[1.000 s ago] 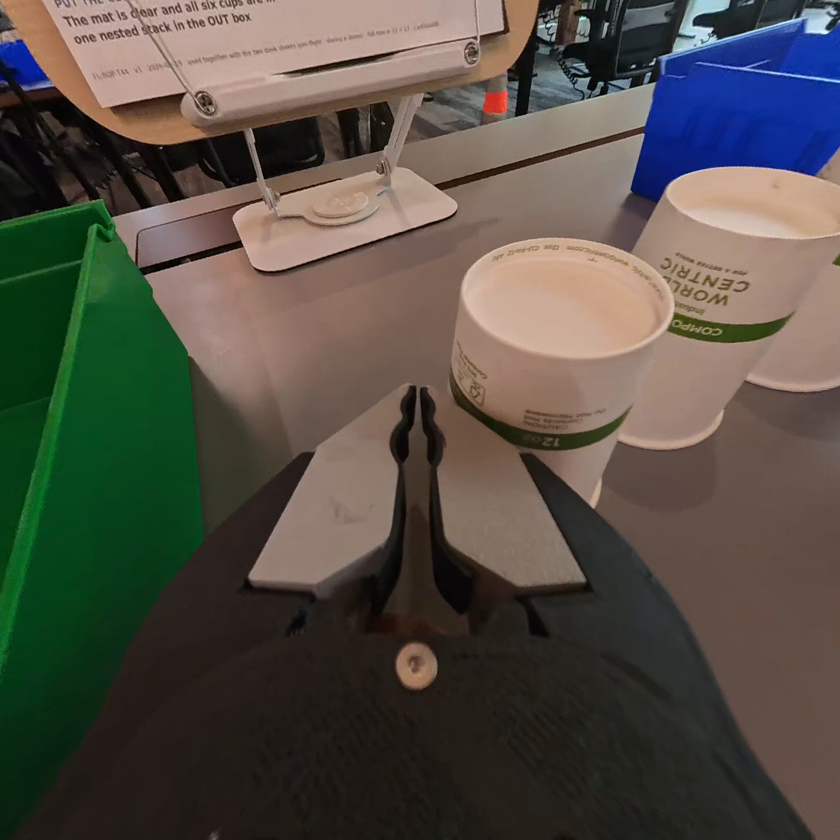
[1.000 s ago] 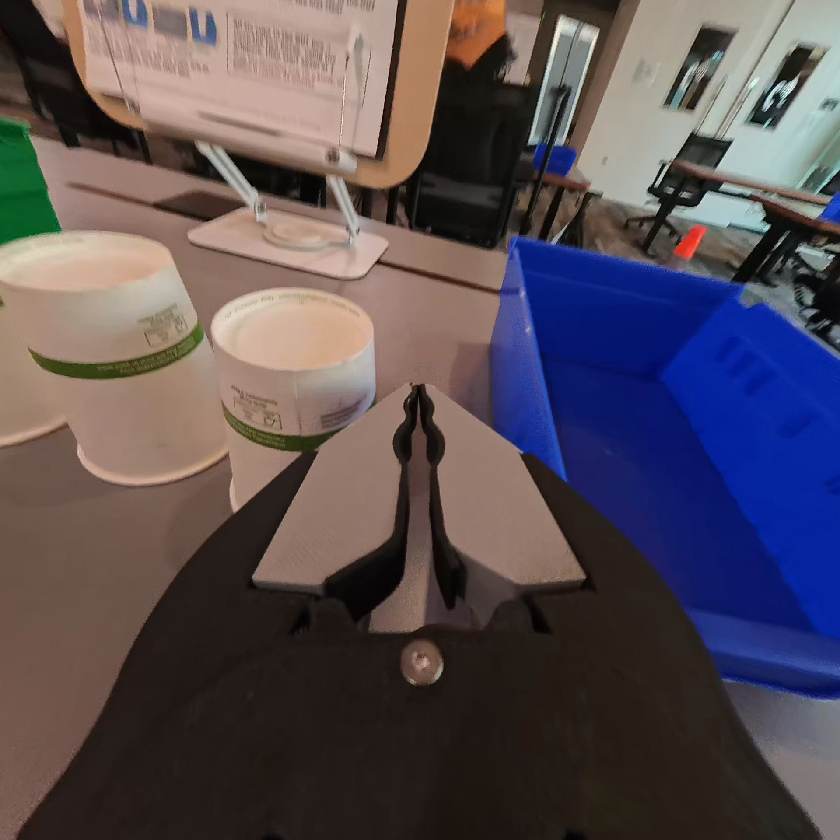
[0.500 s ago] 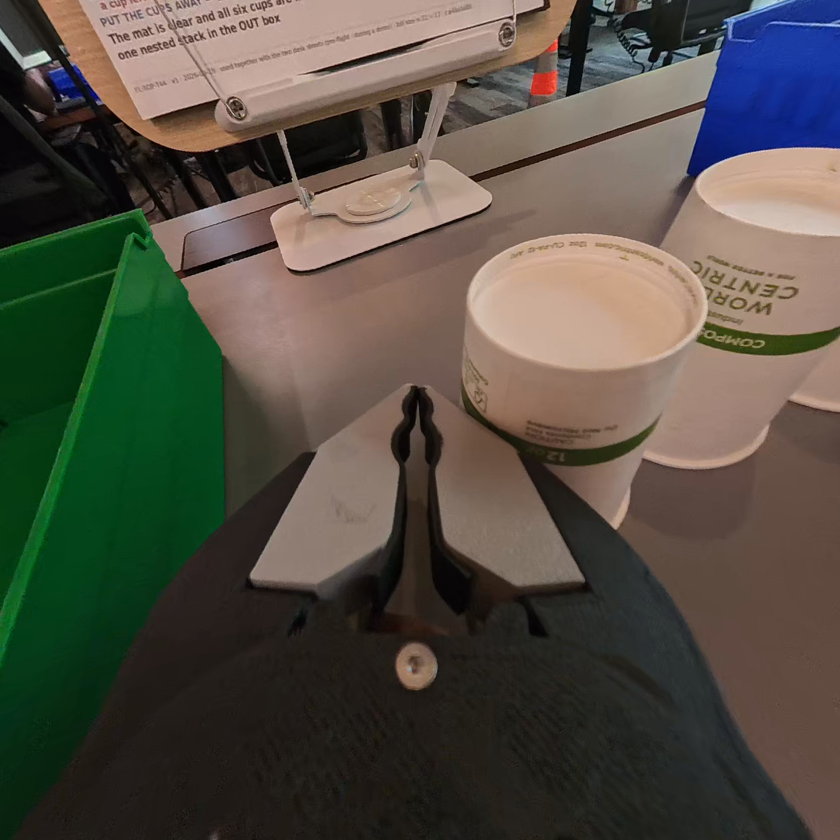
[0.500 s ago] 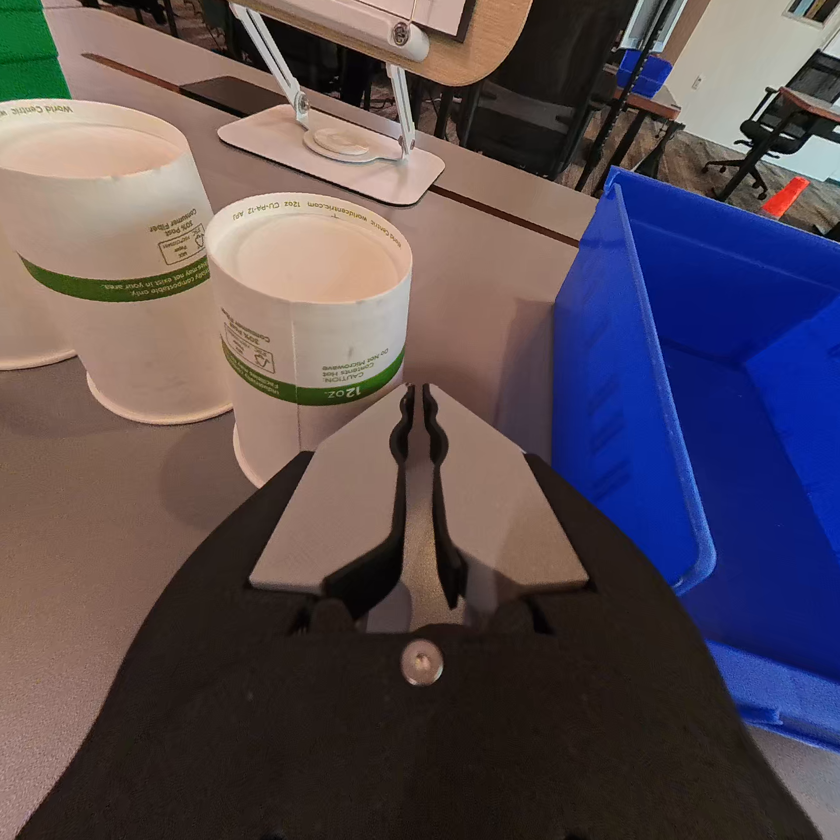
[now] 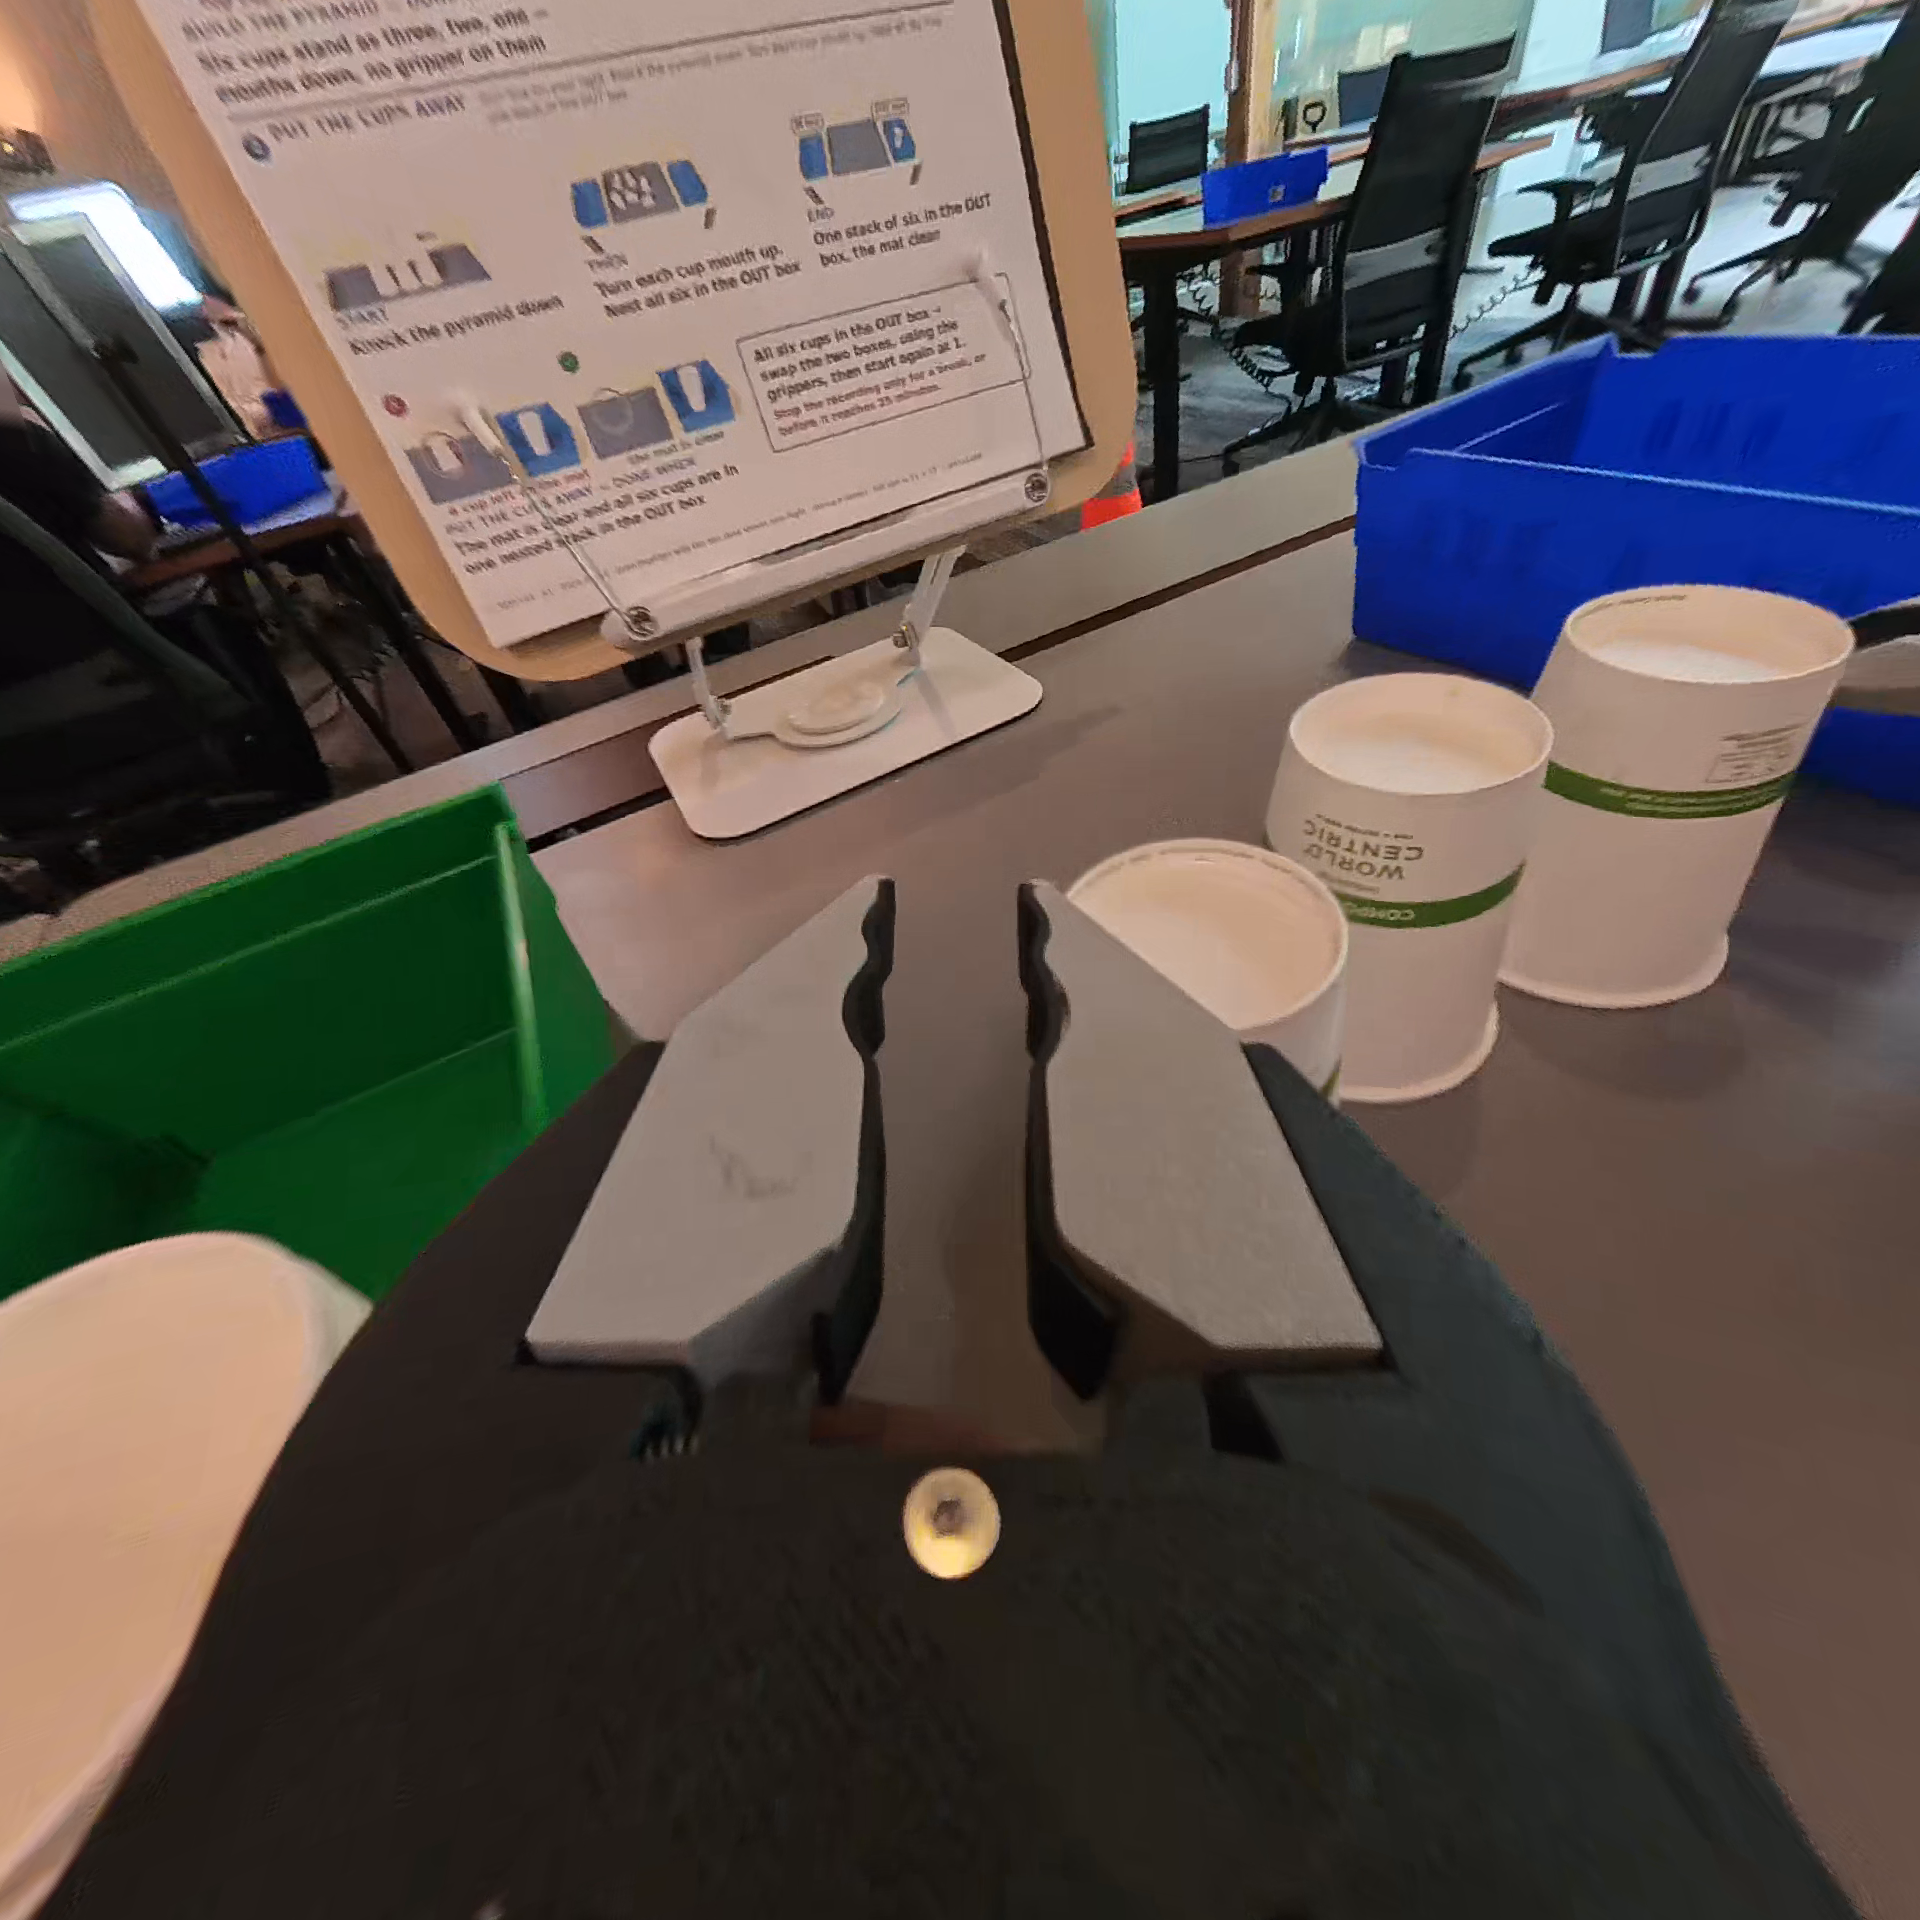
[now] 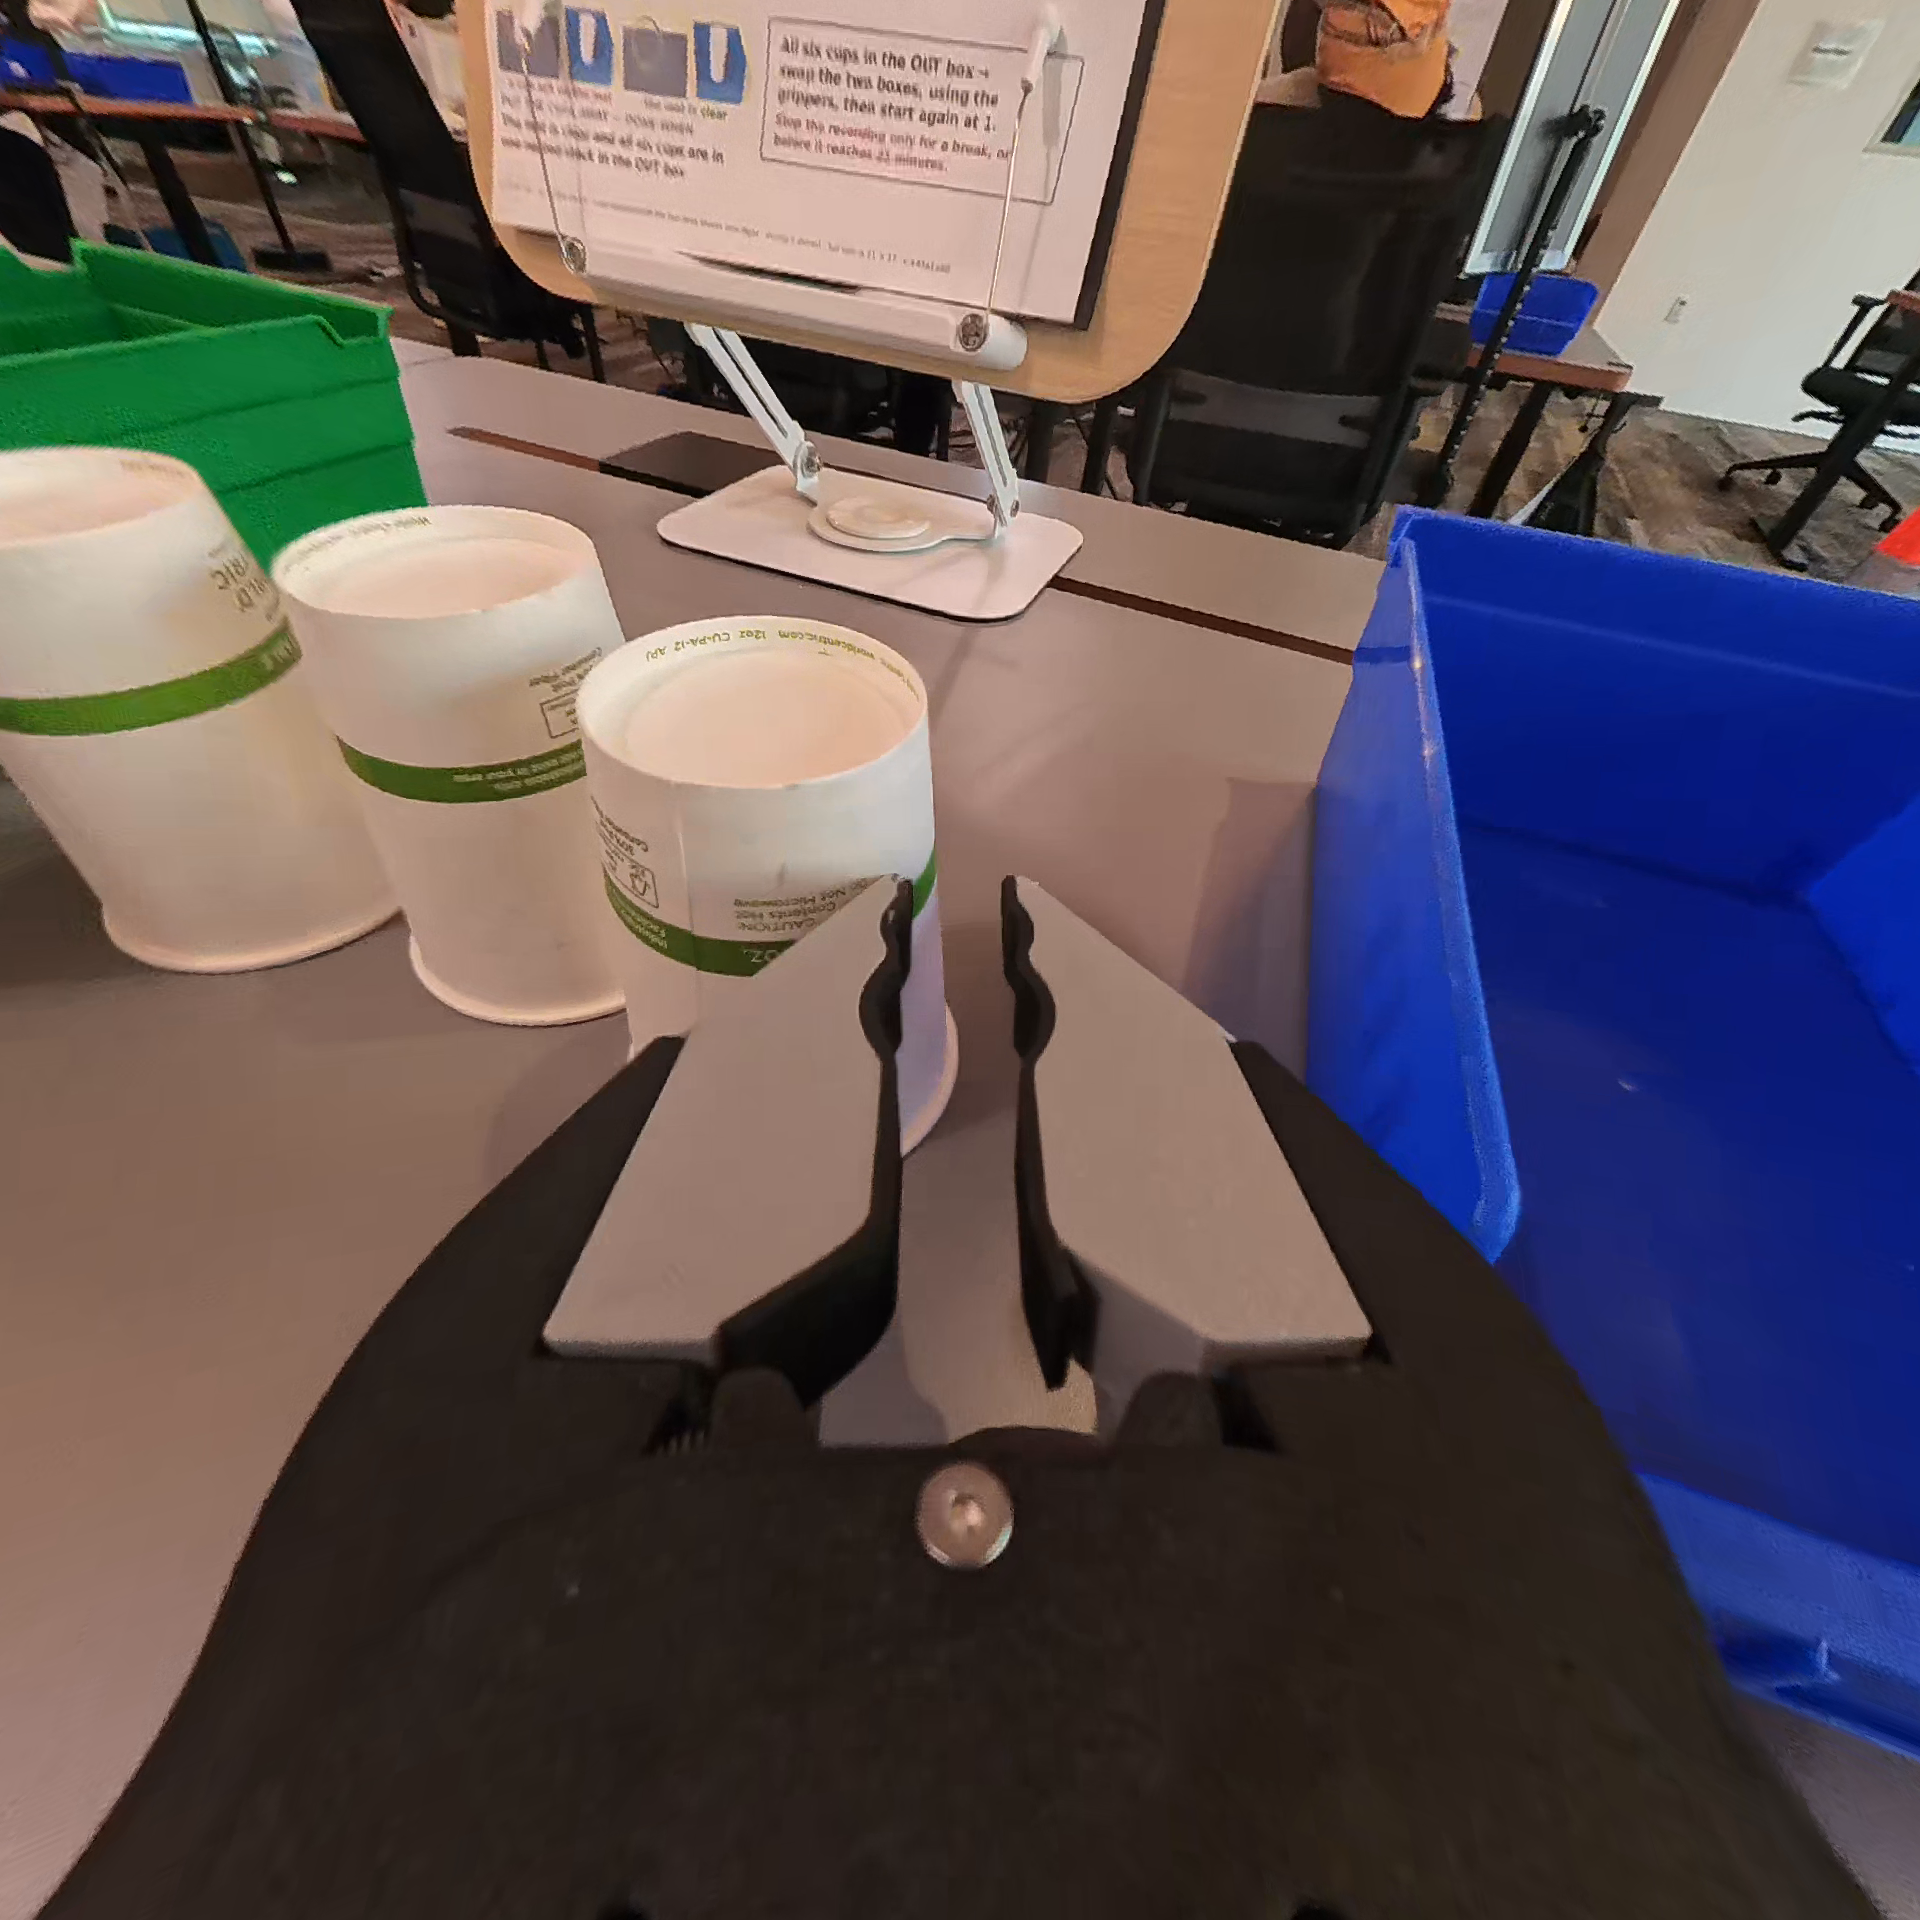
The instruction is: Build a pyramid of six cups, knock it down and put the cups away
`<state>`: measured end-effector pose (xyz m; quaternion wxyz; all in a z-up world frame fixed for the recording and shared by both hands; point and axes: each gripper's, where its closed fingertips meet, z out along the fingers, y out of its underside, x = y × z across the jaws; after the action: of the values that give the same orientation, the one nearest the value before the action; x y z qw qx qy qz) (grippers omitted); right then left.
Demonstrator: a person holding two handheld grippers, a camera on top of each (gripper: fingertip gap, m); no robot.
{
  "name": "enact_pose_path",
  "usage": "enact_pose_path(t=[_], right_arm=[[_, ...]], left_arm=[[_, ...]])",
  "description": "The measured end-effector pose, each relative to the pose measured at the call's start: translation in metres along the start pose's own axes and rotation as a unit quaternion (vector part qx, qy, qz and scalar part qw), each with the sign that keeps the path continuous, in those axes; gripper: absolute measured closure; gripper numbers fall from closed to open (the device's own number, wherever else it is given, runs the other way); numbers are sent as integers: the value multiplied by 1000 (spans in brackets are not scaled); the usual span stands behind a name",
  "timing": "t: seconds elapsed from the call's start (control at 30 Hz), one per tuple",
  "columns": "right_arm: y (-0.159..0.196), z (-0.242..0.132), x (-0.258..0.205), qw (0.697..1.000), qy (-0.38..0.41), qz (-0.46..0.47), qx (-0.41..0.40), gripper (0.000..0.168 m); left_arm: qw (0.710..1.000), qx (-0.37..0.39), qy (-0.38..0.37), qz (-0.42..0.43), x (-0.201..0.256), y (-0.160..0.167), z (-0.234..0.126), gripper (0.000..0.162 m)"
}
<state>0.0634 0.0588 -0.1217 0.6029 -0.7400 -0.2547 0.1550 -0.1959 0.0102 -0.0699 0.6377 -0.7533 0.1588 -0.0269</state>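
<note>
Three white paper cups with green bands stand mouth-down in a row on the grey table. In the left wrist view they are the near cup (image 5: 1210,935), the middle cup (image 5: 1403,831) and the far cup (image 5: 1683,769). My left gripper (image 5: 953,904) is open and empty, just left of the near cup. Another white cup (image 5: 135,1455) shows blurred at the lower left. In the right wrist view the same row runs near cup (image 6: 758,790), middle cup (image 6: 468,707), far cup (image 6: 135,665). My right gripper (image 6: 956,904) is open and empty, just in front of the near cup's right side.
A green bin (image 5: 260,997) (image 6: 197,384) stands at the left end of the row. A blue bin (image 5: 1621,499) (image 6: 1558,831) stands at the right end. A document stand with a white base (image 5: 842,717) (image 6: 873,530) is at the back of the table. The left gripper's tips are roughly 30 centimeters from the right gripper's. My left gripper's tips are some 11 centimeters from the middle cup (image 5: 1403,831).
Both grippers have gone from shut to open. Both have pulled back from the cups, so all three cups of the row show. A blurred cup has come into the left view's lower left.
</note>
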Motion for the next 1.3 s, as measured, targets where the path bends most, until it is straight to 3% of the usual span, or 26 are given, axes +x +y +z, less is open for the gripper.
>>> enact_pose_path(t=[0.2, 0.37, 0.63, 0.83, 1.13, 1.3], right_arm=[[11, 2, 0, 999, -22, 35, -22, 147], [15, 4, -2, 999, -25, 33, -33, 146], [18, 6, -7, 998, -33, 21, -43, 147], [19, 6, -8, 998, -38, 25, -44, 146], [19, 5, -8, 998, -37, 24, -45, 146], [2, -6, -6, 999, -36, 15, 1, 150]], left_arm=[[999, -22, -30, 7, -49, -10, -52, 145], [989, -103, 103, 29, -21, 22, -75, 156], [952, -204, 214, 81, 55, 72, -38, 162], [953, -235, 166, 94, 65, 92, -4, 162], [969, -202, 124, 64, 52, 82, 10, 162], [970, -206, 121, 54, 46, 85, 11, 162]])
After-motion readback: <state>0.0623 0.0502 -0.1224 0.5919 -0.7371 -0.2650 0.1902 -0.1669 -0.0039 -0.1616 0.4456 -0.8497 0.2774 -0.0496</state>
